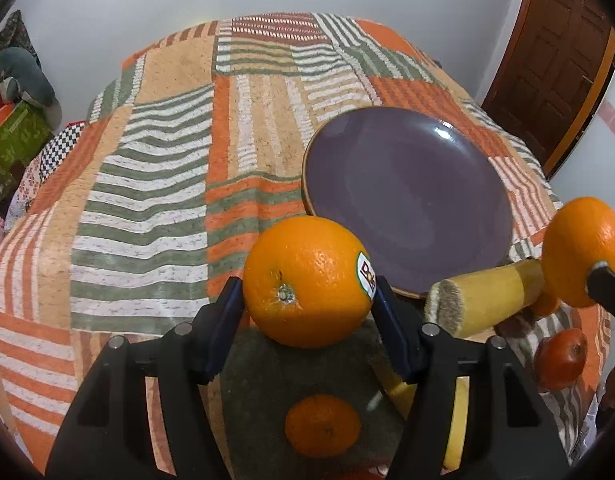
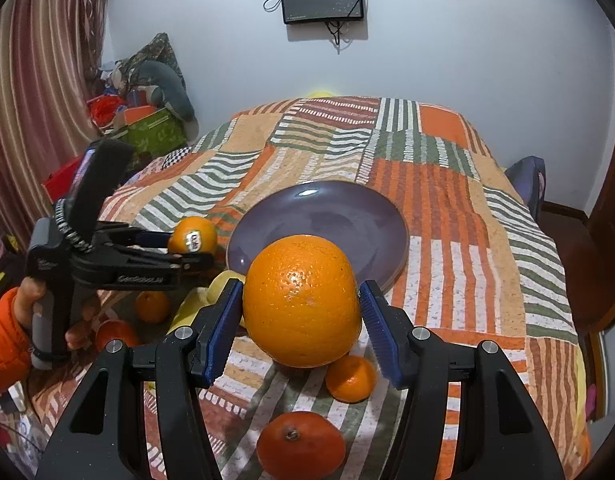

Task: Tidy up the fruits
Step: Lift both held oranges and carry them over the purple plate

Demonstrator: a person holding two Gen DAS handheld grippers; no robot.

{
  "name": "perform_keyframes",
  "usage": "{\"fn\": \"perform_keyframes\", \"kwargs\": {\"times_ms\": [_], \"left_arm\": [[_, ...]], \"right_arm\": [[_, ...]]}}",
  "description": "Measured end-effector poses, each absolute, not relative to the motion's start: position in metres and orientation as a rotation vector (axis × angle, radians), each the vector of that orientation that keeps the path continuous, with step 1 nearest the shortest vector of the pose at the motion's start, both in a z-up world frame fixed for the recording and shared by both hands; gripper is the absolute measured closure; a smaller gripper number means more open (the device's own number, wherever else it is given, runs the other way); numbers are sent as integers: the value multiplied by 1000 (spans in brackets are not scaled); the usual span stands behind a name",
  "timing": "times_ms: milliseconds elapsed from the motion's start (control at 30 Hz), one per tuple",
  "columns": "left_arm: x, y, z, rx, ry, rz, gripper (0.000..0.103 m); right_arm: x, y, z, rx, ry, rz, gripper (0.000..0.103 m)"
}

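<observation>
My left gripper (image 1: pixel 307 286) is shut on an orange with a white sticker (image 1: pixel 303 276), its blue pads pressing both sides, just in front of the purple plate (image 1: pixel 411 184). In the right wrist view this gripper (image 2: pixel 189 248) and the stickered orange (image 2: pixel 192 236) sit left of the plate (image 2: pixel 319 216). My right gripper (image 2: pixel 302 286) is shut on a large plain orange (image 2: pixel 303 300), held above the cloth near the plate's front rim. The same orange (image 1: pixel 583 248) shows at the right edge of the left wrist view, with one dark finger (image 1: pixel 603 286) on it.
Loose mandarins lie on the striped cloth (image 2: pixel 447 208): two by my right gripper (image 2: pixel 351 378) (image 2: pixel 301 450) and two by the left one (image 2: pixel 153 306) (image 2: pixel 115 334). A yellow banana (image 1: pixel 487 300) lies beside the plate. A hand in an orange sleeve (image 2: pixel 7 332) holds the left gripper.
</observation>
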State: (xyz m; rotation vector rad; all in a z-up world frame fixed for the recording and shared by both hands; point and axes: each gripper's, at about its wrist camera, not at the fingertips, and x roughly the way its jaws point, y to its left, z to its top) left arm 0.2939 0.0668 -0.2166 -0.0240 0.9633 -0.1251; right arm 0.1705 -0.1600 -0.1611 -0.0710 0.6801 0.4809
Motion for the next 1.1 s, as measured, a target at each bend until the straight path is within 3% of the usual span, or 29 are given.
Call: {"fn": "perform_keyframes", "kwargs": {"times_ms": [533, 1100], "left_arm": [[271, 35, -133, 16, 777, -139, 40], [309, 15, -121, 8, 762, -120, 40]], "right_arm": [[186, -176, -123, -79, 593, 424, 47], [234, -169, -112, -64, 586, 435, 47]]}}
